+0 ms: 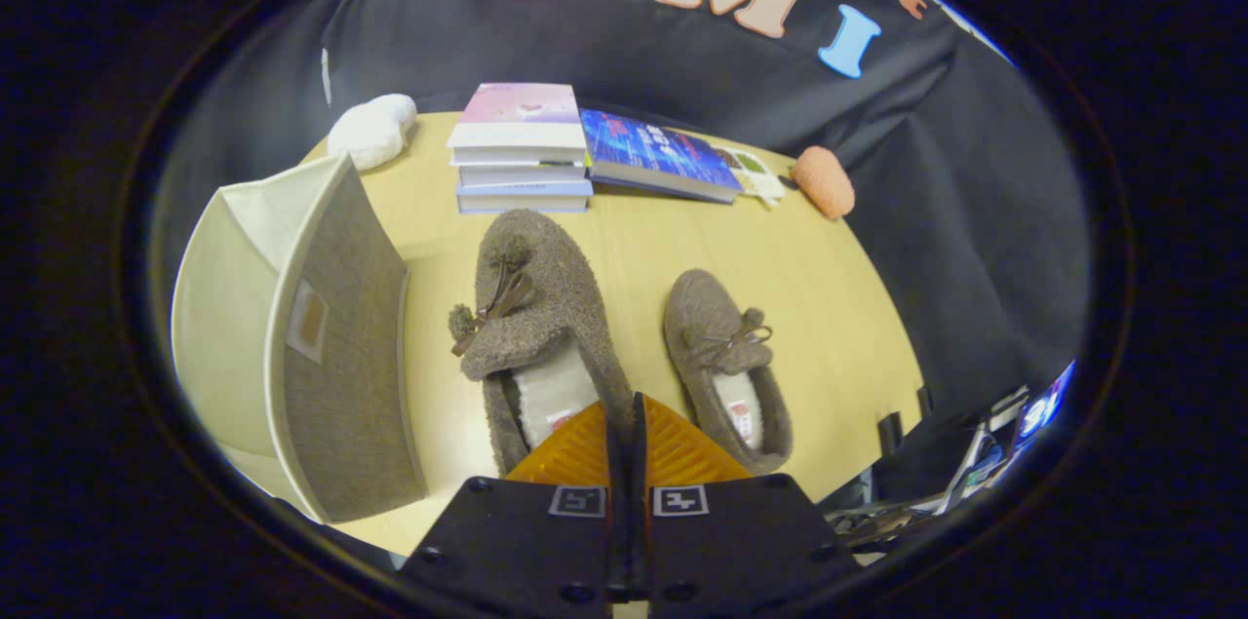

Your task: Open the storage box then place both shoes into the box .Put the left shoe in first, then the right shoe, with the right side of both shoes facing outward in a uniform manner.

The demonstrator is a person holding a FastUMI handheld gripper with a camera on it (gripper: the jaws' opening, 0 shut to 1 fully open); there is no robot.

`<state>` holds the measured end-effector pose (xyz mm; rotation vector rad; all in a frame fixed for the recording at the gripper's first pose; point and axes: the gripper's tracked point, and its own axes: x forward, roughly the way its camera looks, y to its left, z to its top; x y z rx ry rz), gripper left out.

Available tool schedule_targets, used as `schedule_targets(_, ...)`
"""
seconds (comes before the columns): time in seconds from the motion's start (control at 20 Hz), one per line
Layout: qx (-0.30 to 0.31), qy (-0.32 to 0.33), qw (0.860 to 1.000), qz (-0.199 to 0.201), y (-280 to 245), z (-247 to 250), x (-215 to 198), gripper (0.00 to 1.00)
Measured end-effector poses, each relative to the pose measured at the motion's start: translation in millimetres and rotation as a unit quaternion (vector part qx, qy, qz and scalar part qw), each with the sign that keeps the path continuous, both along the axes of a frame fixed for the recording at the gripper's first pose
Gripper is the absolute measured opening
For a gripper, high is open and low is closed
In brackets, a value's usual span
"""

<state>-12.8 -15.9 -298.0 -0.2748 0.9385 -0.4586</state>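
The left shoe (546, 327) lies on the counter (829, 307) just ahead of the tongs (626, 424), heel toward them, long axis running away. The right shoe (726, 356) lies beside it. The storage box (292, 336) stands left, apparently open. Tongs closed together, empty.

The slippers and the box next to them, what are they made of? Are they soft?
The two slippers look soft: brown curly fleece outside, like teddy fur, with a pale fluffy lining and thin brown bows. The storage box looks like stiff cloth over board: its grey front shows a fine weave, its sides are smooth cream. The gripper has ridged orange fingers, probably rubbery plastic, closed together just above the nearer slipper's heel.
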Motion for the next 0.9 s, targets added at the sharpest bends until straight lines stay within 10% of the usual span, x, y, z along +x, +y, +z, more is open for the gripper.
schedule_targets(0.5, -0.073, -0.048, 0.995, 0.055, 91, 121, 22, 0.04)
schedule_targets(0.9, 0.035, -0.051, 0.993, 0.100, 216, 101, 32, 0.04)
